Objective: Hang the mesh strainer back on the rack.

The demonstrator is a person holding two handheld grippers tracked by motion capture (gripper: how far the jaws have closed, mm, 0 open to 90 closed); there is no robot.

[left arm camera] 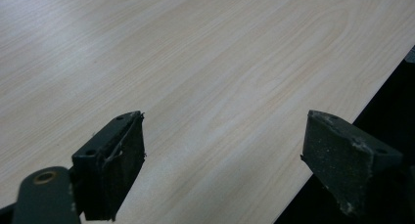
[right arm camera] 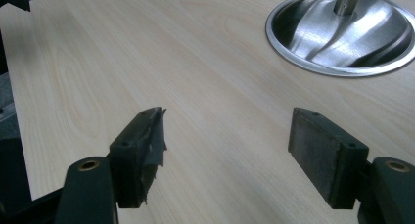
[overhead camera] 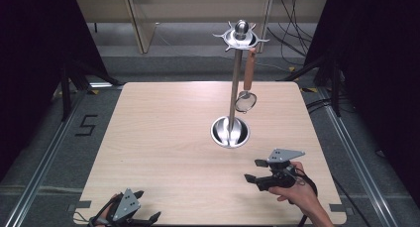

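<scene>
One stand [overhead camera: 233, 88], one hanging strainer [overhead camera: 245, 101], apparently.

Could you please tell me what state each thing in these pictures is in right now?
Stand: upright on the table, round base flat.
Strainer: hanging from a top hook of the stand by its brown handle, clear of the table.
Left gripper: open, nothing between the jaws, at the near table edge.
Right gripper: open, nothing between the jaws, near the stand's base.
</scene>
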